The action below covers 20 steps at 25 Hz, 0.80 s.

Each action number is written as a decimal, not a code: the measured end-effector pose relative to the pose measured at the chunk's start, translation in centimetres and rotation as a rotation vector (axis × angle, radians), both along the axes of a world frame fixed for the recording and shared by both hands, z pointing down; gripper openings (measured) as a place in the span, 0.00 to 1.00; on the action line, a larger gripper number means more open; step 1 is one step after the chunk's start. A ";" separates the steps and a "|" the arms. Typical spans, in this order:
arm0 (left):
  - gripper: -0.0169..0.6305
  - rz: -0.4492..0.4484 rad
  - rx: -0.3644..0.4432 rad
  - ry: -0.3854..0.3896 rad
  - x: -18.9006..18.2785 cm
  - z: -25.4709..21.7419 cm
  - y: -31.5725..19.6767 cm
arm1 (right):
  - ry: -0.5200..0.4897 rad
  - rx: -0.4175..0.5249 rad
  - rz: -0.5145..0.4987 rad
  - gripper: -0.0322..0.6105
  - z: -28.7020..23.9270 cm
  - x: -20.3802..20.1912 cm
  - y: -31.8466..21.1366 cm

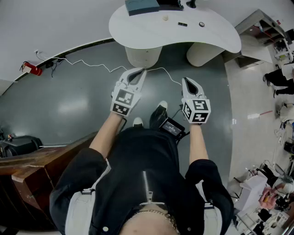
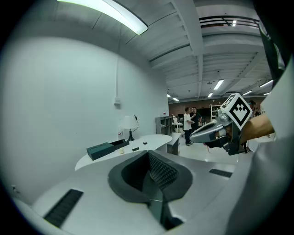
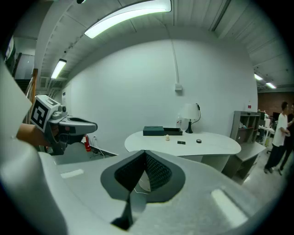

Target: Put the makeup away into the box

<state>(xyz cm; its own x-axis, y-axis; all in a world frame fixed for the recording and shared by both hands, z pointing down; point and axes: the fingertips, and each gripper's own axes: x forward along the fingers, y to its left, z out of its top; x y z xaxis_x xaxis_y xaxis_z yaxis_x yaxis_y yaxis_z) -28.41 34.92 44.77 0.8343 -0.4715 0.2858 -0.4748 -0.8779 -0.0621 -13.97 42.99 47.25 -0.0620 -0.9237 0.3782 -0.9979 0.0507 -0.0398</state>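
On the white curved table (image 1: 220, 39) ahead lies a dark teal box (image 1: 141, 5) (image 3: 154, 131) (image 2: 101, 149). Near it lie a small pale item (image 1: 165, 18) (image 3: 168, 137), a flat black item (image 1: 183, 24) (image 3: 182, 142) and a round black item (image 1: 201, 24) (image 3: 199, 141). Both grippers are held in the air over the grey floor, well short of the table. My left gripper (image 1: 141, 71) (image 2: 148, 153) is shut and empty. To its right, my right gripper (image 1: 186, 81) (image 3: 145, 153) is also shut, with nothing in it.
A white-shaded lamp (image 3: 189, 114) stands on the table behind the box. A white cable (image 1: 92, 64) runs across the floor to a red extinguisher (image 1: 31, 69). Dark wooden furniture (image 1: 41, 165) is at my left. A grey shelf (image 1: 266, 23) and people (image 1: 278, 82) are on the right.
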 end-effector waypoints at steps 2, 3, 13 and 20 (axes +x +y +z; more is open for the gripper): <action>0.05 0.004 -0.006 -0.003 0.0 0.3 0.4 | -0.006 0.017 0.017 0.06 -0.4 0.4 0.3; 0.05 0.006 -0.009 -0.004 0.0 0.4 0.5 | -0.007 0.023 0.026 0.06 -0.6 0.6 0.4; 0.05 0.015 -0.020 -0.014 -0.4 1.0 0.9 | 0.001 0.034 0.051 0.06 -0.9 0.6 0.7; 0.05 0.043 -0.037 -0.028 0.0 2.0 1.0 | -0.018 0.032 0.054 0.06 -0.1 0.2 0.5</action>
